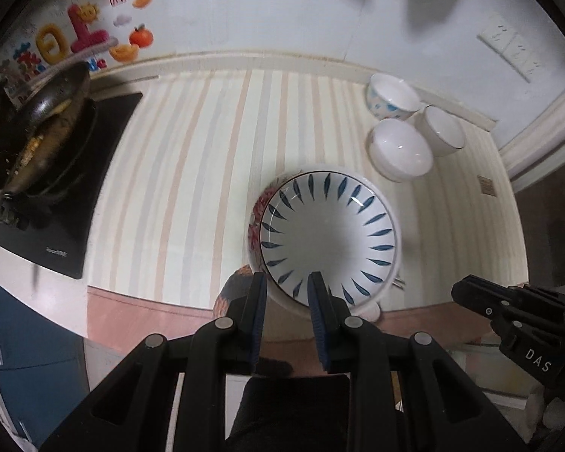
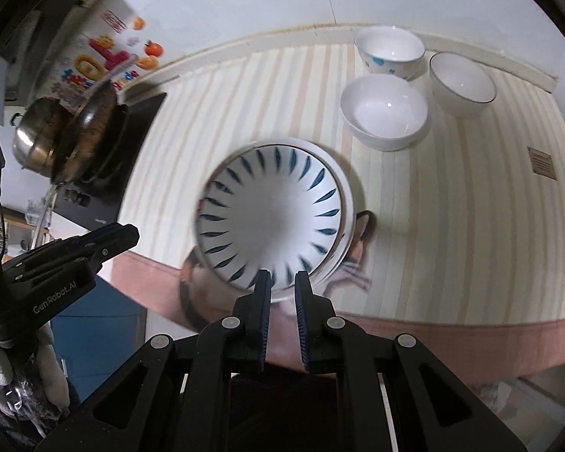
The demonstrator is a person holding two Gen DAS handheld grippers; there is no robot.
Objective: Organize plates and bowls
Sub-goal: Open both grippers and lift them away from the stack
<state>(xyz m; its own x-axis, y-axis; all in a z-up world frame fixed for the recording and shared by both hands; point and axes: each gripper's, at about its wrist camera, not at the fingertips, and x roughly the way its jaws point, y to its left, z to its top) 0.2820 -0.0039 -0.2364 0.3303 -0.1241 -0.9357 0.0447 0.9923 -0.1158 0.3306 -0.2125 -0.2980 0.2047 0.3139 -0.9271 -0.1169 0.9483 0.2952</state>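
Your right hand-held gripper (image 2: 282, 282) sits at the near edge of the blue-leaf bowl (image 2: 271, 218), with its two fingers close together on each side of the rim, but you cannot tell for sure if they pinch it yet. Your left hand-held gripper (image 1: 286, 286) is at the same near edge of that bowl, and its fingers are spread apart with nothing between them. It looks like one finger is outside the rim and one is over the inside, ready to help. The blue-leaf bowl rests inside a bigger dish (image 1: 258, 222) with red flowers on its side, so the stacking has likely begun. That stack sits close to the front edge of the striped tabletop (image 2: 452, 226), where it is easy for you to reach. Behind the blue-leaf bowl, toward the wall, three small bowls wait close together: a plain white bowl (image 2: 384, 111), a bowl with blue spots (image 2: 390, 52) and a bowl with a dark rim (image 2: 463, 83). They probably go in a pile next. Far off to the left of the blue-leaf bowl, a pan (image 1: 45, 113) sits on the black stove (image 1: 75, 203).
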